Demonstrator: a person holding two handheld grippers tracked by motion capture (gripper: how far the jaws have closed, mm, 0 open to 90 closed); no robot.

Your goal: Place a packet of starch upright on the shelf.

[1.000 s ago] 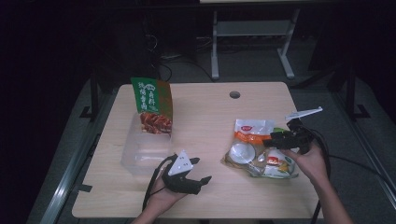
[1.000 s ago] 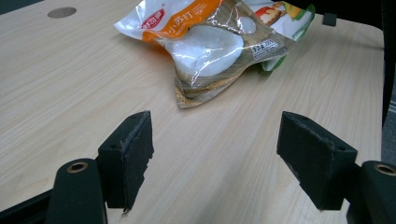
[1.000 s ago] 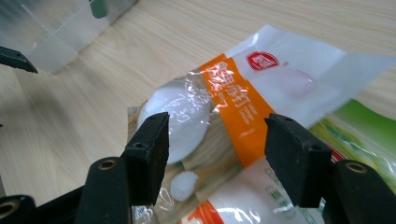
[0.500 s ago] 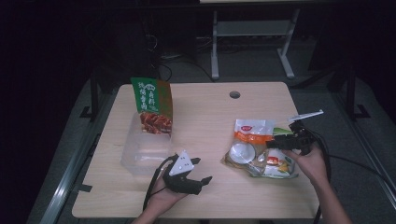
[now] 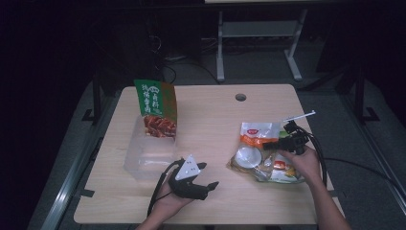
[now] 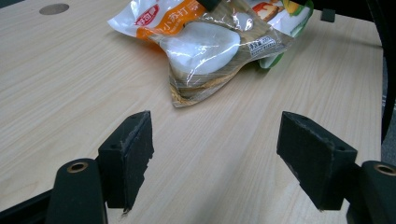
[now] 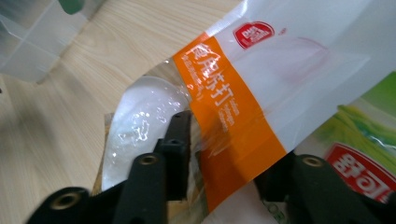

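A pile of snack packs lies at the table's right. On top is an orange and white bag (image 5: 258, 130) (image 6: 159, 18) (image 7: 233, 107), over a clear pack with a white round piece (image 5: 248, 157) (image 6: 205, 46) (image 7: 140, 116) and a green and red packet (image 5: 283, 168) (image 7: 364, 140). My right gripper (image 5: 268, 143) (image 7: 233, 144) reaches into the pile from the right. Its jaws have just been closing and the orange band sits between them, one jaw against its edge, the other under the film. My left gripper (image 5: 209, 175) (image 6: 219, 128) rests open on the table, nothing between its jaws.
A tall green and red bag (image 5: 155, 108) stands in a clear plastic bin (image 5: 143, 160) (image 7: 23, 46) at the left. A cable hole (image 5: 240, 97) (image 6: 53, 8) sits at the far edge. Bare wood (image 5: 210, 129) lies between bin and pile.
My right gripper has come down and to the left into the pile, and its jaws have narrowed onto the orange and white bag. The left gripper has stayed put.
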